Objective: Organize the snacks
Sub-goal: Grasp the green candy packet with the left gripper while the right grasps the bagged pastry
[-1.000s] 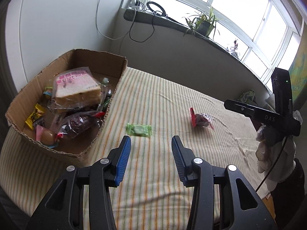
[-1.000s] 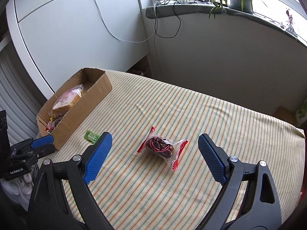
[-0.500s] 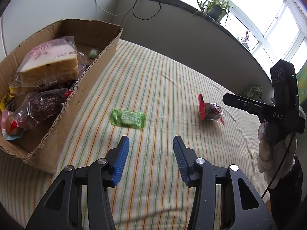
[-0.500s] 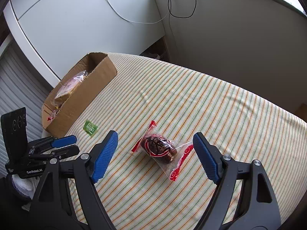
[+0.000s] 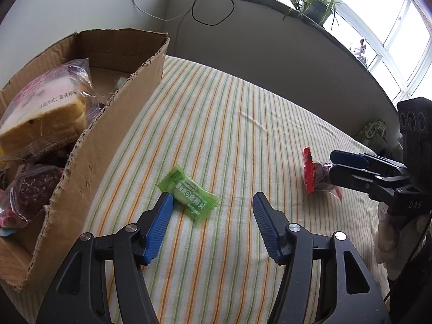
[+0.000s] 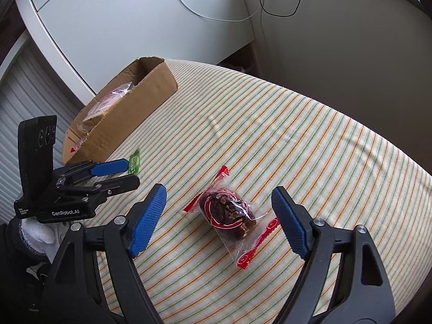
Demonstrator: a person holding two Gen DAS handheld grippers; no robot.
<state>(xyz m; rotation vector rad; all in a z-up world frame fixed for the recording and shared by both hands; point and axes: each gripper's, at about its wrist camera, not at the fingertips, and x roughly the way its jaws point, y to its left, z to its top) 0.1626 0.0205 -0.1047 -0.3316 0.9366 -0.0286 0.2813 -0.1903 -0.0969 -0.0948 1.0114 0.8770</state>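
Striped cloth: green candy [image 5: 188, 198] lies crosswise between open left gripper [image 5: 213, 210] fingertips, touching the left finger; right gripper [image 6: 218, 216] open too

Colours on a striped tablecloth [image 5: 243, 124]
Cream cloth with orange-green stripes; green candy wrapper [image 5: 189, 198]; red-trimmed clear snack packet [image 6: 229, 213]; brown cardboard box [image 5: 108, 124]; blue gripper pads [image 5: 158, 226].

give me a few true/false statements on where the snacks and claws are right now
1. The green candy lies on the striped cloth, outside the cardboard box. True.
2. The left claw is shut on the green candy. False: it is open, the candy just ahead of it.
3. The red-ended snack bag lies between the open fingers of the right claw. True.
4. The cardboard box is empty. False: it holds a bagged bread slice and other snacks.
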